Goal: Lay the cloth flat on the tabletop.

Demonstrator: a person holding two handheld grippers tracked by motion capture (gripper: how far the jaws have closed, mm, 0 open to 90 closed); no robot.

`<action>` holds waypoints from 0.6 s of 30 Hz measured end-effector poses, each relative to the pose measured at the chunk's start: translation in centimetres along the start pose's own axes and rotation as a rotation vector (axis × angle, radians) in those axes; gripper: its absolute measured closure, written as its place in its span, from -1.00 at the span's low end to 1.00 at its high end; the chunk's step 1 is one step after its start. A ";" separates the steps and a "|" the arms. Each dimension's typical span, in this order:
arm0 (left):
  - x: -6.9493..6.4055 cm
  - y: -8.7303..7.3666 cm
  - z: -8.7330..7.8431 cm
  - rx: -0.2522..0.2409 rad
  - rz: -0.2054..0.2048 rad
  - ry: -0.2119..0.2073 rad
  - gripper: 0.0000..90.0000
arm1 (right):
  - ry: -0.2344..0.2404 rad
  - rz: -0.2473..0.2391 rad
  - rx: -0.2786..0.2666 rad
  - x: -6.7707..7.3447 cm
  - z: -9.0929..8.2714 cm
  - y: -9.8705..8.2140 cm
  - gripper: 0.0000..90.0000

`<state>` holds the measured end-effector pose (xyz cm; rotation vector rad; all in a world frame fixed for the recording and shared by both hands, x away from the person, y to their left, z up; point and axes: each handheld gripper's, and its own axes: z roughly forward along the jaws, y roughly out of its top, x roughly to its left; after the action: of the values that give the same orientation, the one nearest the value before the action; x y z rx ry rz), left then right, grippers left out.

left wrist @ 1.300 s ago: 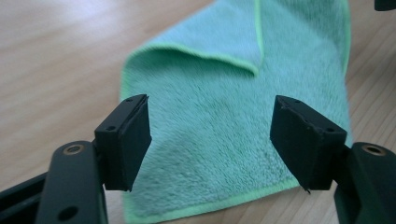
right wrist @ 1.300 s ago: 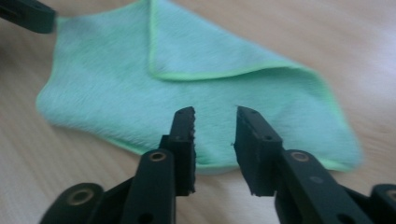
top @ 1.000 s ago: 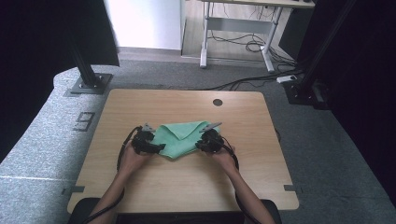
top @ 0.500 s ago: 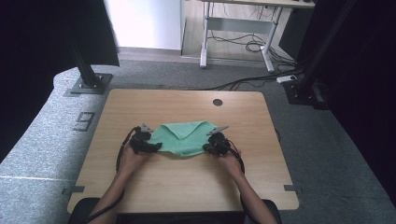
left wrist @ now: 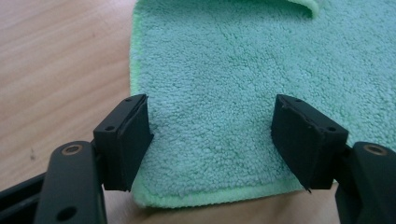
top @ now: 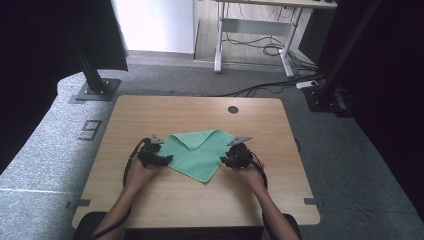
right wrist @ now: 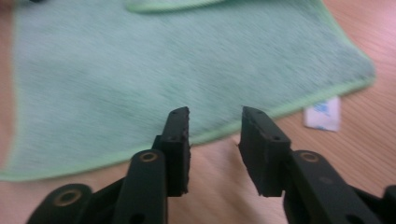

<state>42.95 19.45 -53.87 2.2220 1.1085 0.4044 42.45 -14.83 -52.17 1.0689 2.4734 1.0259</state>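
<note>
The green cloth (top: 200, 152) lies flat on the wooden table (top: 165, 200), approx. in the middle, w/ one corner folded over at the far side. The left gripper (top: 162, 159) is at its left edge, jaws wide apart over the cloth, not pinching it. The right gripper (top: 226, 161) is at the right edge; its jaws have just been opening, w/ nothing between them. A white tag (right wrist: 322, 113) sticks out beside the hem.

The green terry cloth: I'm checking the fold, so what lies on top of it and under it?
On the green terry cloth, one corner is folded over its middle. Under it is the light wooden table; a white label sticks out beneath its edge. Anything else underneath is covered.
</note>
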 end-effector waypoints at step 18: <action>-3.2 1.1 -2.2 -0.034 0.071 -0.084 -0.36 | -0.053 -0.049 0.073 3.9 0.7 -2.0 -0.46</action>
<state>40.57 17.27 -51.49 2.2325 0.9741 0.3530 39.03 -12.61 -53.90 1.0381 2.4992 0.8881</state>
